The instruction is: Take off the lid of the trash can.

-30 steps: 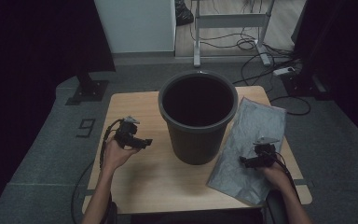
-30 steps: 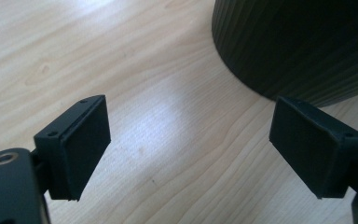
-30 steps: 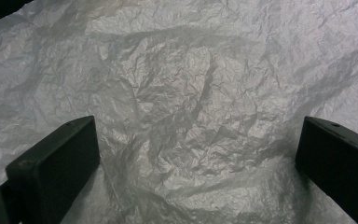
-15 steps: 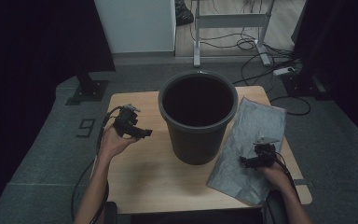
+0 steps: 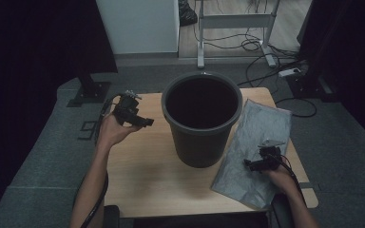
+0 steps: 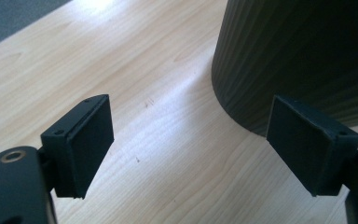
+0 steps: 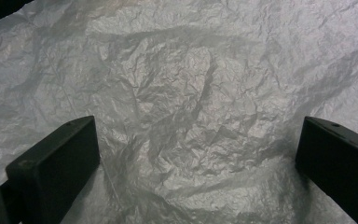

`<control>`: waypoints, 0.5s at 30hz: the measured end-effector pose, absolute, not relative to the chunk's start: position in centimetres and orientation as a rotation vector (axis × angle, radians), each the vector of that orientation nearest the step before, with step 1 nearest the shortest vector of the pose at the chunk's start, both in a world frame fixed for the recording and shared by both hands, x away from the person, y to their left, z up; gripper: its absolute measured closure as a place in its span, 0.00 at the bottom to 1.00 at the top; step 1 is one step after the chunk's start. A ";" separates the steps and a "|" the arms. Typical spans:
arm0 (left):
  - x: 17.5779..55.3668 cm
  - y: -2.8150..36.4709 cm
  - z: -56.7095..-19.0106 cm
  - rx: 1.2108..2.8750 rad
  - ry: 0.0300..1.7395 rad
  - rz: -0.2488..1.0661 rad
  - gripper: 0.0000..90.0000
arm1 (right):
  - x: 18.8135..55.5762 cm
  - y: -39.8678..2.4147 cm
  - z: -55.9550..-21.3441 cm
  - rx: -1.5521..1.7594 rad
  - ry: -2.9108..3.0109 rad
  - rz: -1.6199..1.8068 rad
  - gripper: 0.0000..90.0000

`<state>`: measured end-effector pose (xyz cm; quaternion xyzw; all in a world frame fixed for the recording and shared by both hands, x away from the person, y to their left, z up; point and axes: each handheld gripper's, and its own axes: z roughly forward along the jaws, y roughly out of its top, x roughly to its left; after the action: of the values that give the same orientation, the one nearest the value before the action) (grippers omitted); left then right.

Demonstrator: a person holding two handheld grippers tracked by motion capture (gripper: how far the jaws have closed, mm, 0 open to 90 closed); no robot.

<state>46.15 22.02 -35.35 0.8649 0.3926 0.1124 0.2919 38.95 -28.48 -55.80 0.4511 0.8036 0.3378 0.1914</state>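
Note:
A dark round bucket (image 5: 202,118) stands upright in the middle of the wooden table (image 5: 142,175). A crinkled grey plastic bag (image 5: 256,147) lies flat to its right. My left gripper (image 5: 148,122) hovers above the table left of the bucket, open, with nothing between its pads (image 6: 86,140); the bucket wall (image 6: 303,56) rises just beyond them. My right gripper (image 5: 248,164) rests low over the near part of the bag, open, and the wrinkled bag (image 7: 182,107) lies beneath its spread jaws.
The table's front edge (image 5: 209,209) is near the person's arms. Grey floor surrounds the table. Cables (image 5: 266,52) and a metal stand (image 5: 233,23) sit on the floor behind. A cable (image 5: 95,199) trails from the left gripper.
The left hand has lifted its gripper up and away from the table surface, toward the bucket's upper left. The right hand and the bag have stayed put.

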 end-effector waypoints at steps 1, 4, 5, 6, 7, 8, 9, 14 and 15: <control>46.3 22.0 -35.1 2.302 1.045 0.299 0.17 | 38.9 -28.5 -55.8 1.266 2.257 0.949 0.00; 46.6 21.8 -34.2 2.313 1.040 0.318 0.17 | 38.9 -28.5 -55.8 1.266 2.258 0.949 0.00; 46.7 21.7 -33.8 2.315 1.040 0.328 0.17 | 38.9 -28.5 -55.8 1.265 2.258 0.949 0.00; 46.8 21.7 -33.5 2.314 1.038 0.334 0.18 | 38.9 -28.5 -55.8 1.264 2.259 0.948 0.00; 46.9 21.7 -33.1 2.309 1.040 0.338 0.18 | 38.9 -28.5 -55.8 1.266 2.258 0.950 0.00; 47.0 21.6 -32.8 2.304 1.040 0.343 0.18 | 38.9 -28.5 -55.8 1.265 2.258 0.951 0.00; 47.1 21.6 -32.4 2.302 1.041 0.347 0.18 | 38.9 -28.5 -55.8 1.265 2.259 0.951 0.00; 47.5 21.4 -31.0 2.295 1.043 0.366 0.18 | 38.9 -28.5 -55.8 1.264 2.260 0.951 0.00; 47.5 21.3 -30.7 2.292 1.047 0.374 0.18 | 38.9 -28.5 -55.8 1.264 2.260 0.951 0.00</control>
<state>47.54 21.29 -30.70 0.8603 0.3932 0.1405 0.2926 38.94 -28.47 -55.80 0.4499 0.8042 0.3385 0.1904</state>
